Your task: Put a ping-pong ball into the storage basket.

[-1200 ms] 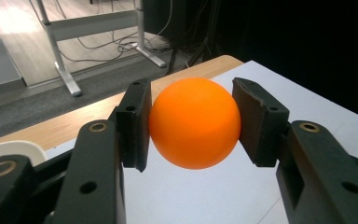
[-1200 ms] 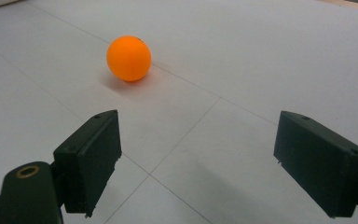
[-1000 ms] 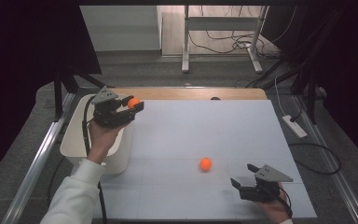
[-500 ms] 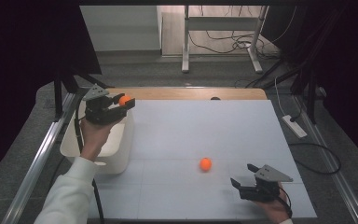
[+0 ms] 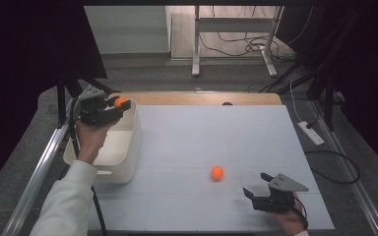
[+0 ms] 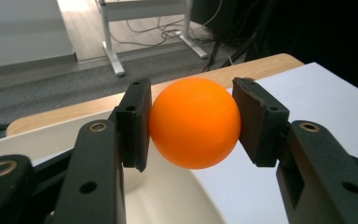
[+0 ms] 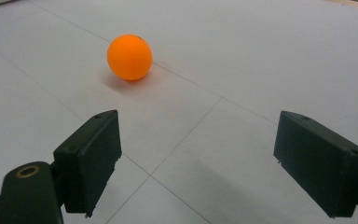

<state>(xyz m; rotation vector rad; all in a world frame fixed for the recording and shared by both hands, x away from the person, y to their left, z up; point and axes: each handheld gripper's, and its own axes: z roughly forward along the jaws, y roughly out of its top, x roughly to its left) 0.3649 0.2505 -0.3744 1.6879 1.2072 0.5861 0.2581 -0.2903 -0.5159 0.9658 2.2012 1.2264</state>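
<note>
Now we are pinching an orange ball (image 6: 194, 122) between the pads of our left gripper (image 5: 109, 109), holding it over the far end of the white tub (image 5: 128, 147) at the table's (image 5: 187, 142) left edge; it is not dropped in yet. Our right gripper (image 5: 255, 193) is resting near the front edge with its jaws spread wide, empty. A second ball (image 7: 129, 57) is lying on the table just ahead of it, waiting to be picked up.
</note>
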